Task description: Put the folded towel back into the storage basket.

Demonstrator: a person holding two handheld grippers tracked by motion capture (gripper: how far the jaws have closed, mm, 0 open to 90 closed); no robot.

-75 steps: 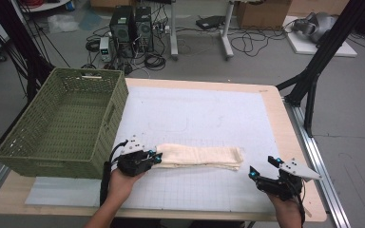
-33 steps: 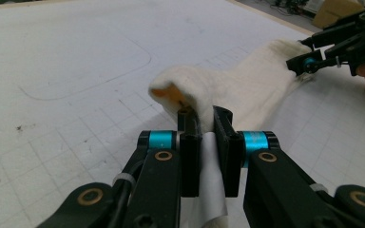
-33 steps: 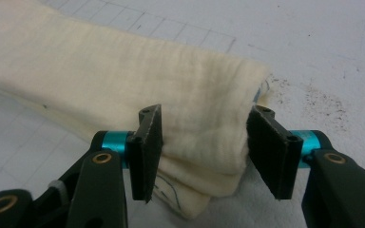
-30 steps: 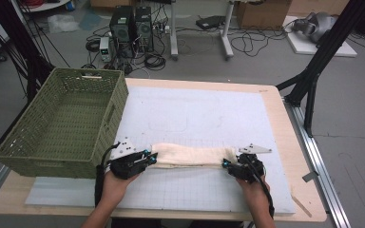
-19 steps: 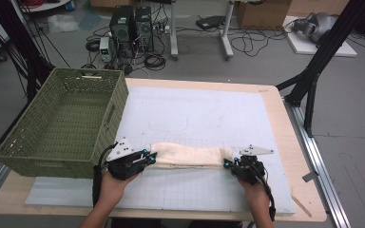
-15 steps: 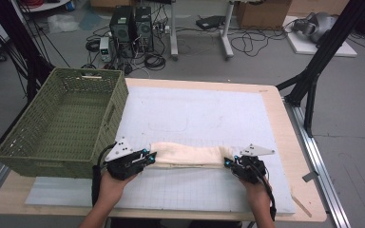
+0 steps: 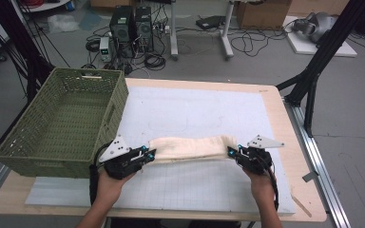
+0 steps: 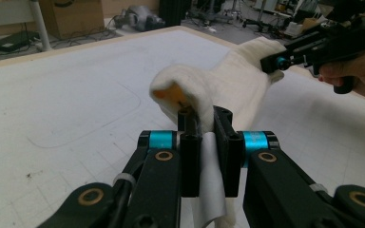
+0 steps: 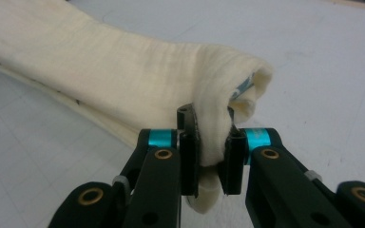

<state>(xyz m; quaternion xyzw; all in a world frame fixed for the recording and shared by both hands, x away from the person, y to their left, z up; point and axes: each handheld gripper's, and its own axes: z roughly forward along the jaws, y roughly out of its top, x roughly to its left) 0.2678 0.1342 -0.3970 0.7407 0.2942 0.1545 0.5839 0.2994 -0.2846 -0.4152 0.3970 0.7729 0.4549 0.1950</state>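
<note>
Basket beside tongs-held towel

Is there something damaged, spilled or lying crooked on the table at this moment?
Nothing stands out. The cream folded cloth is stretched between the left hand-held gripper and the right hand-held gripper, both shut on its ends. The green woven plastic basket sits upright at the table's left, with nothing in it.
</note>
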